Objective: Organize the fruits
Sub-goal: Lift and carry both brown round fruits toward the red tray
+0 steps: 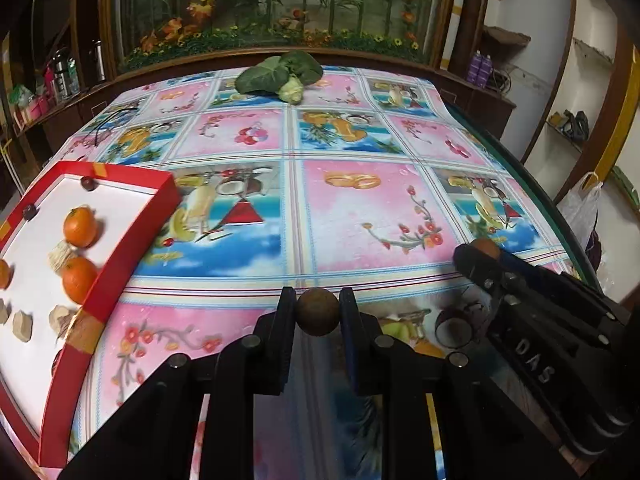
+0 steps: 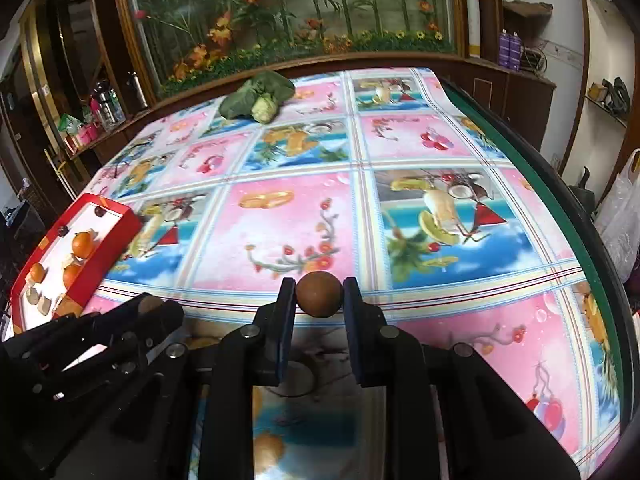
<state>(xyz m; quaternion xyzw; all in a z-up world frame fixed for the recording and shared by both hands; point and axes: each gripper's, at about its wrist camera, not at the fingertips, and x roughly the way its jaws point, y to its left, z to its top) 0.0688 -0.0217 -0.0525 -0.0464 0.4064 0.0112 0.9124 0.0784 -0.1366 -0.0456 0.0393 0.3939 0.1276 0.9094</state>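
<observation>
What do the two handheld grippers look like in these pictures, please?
Both the left gripper and the right gripper are matte black, with two flat, slab-like fingers on angular linkage arms joined by round silver pins. The right gripper's side bears pale raised lettering. No cables, hands or sleeves show.

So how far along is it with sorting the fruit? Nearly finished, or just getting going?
Partly done, it seems. The red tray already holds three oranges, two small dark fruits and some pale chunks. In hand: the left gripper and the right gripper each pinch a small brown round fruit above the table. Left: setting those two down, probably in the tray. The leafy vegetable sits at the far edge.
</observation>
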